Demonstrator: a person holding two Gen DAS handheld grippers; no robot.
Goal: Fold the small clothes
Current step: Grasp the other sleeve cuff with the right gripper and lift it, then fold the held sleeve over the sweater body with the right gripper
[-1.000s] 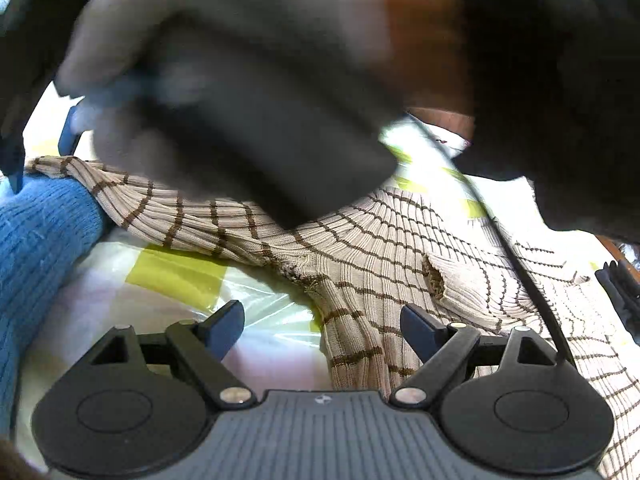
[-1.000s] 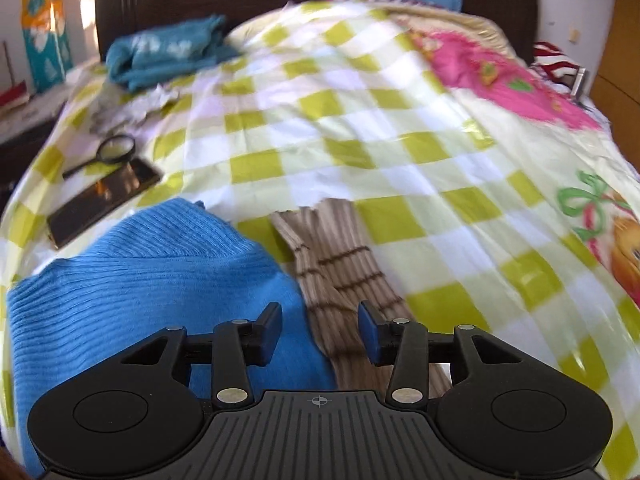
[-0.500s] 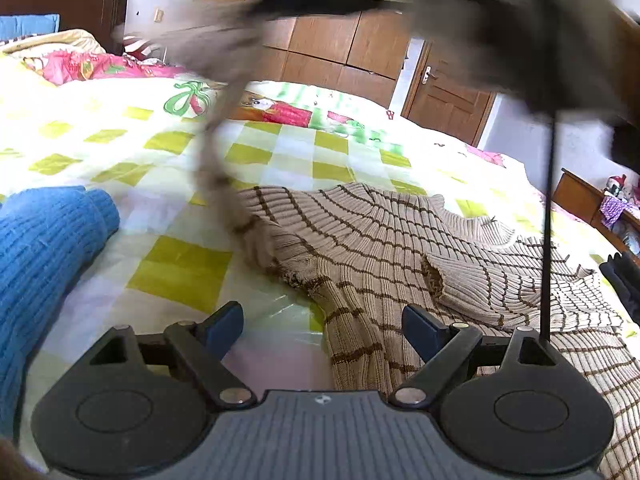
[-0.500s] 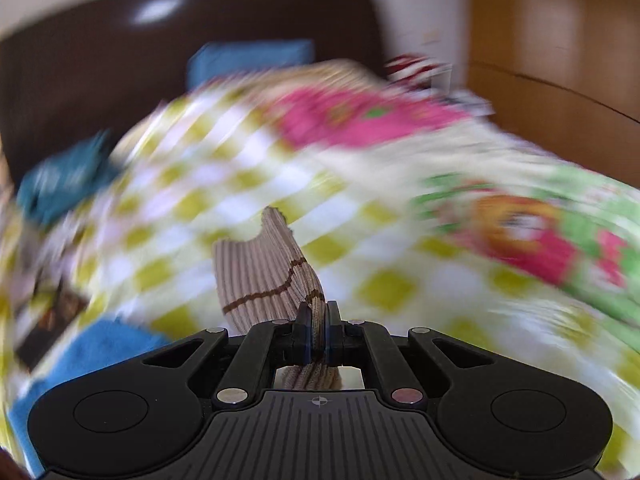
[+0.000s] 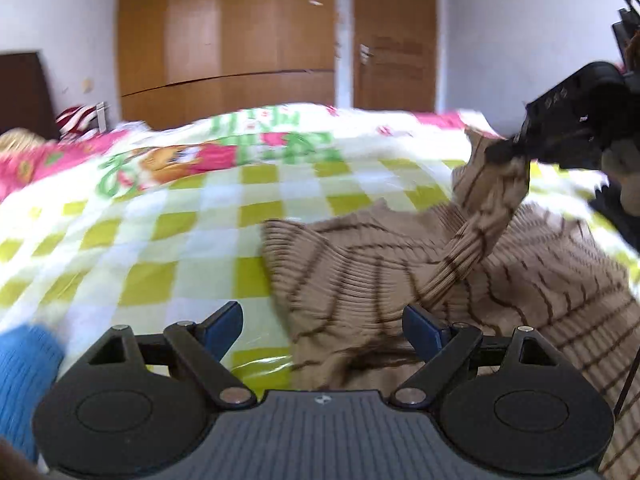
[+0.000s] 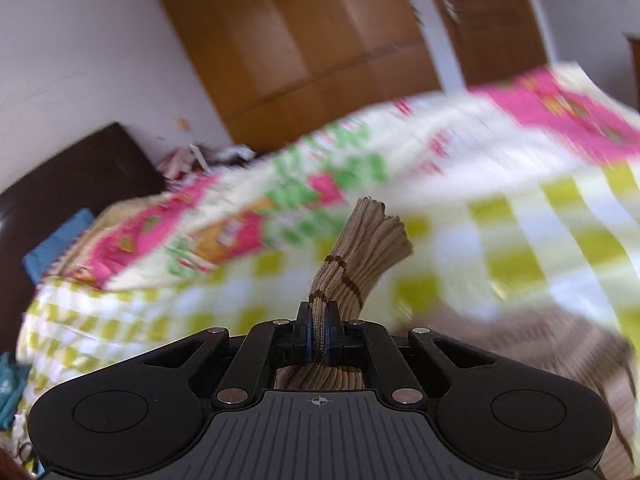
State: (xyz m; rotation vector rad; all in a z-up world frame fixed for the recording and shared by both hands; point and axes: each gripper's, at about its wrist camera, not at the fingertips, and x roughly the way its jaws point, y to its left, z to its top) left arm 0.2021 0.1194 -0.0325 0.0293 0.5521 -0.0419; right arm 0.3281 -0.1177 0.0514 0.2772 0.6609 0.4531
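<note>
Since a second ago the right gripper (image 6: 319, 330) has clamped the sweater's sleeve (image 6: 360, 256) and swung it up and across, off the bed (image 5: 168, 240) beside the blue knit (image 5: 24, 364); the left gripper (image 5: 322, 326) has shifted a little, so the wardrobe (image 5: 224, 36) now fills its background. The bed, under a yellow-checked cover, bears the tan striped sweater (image 5: 360, 264), which lies spread on its right part; the sleeve rises from the body to the right gripper (image 5: 506, 152), seen at the upper right of the left view; the cuff pokes out past the closed pads (image 6: 304, 332); the left gripper's jaws stand wide, over the sweater's near edge, holding nothing.
</note>
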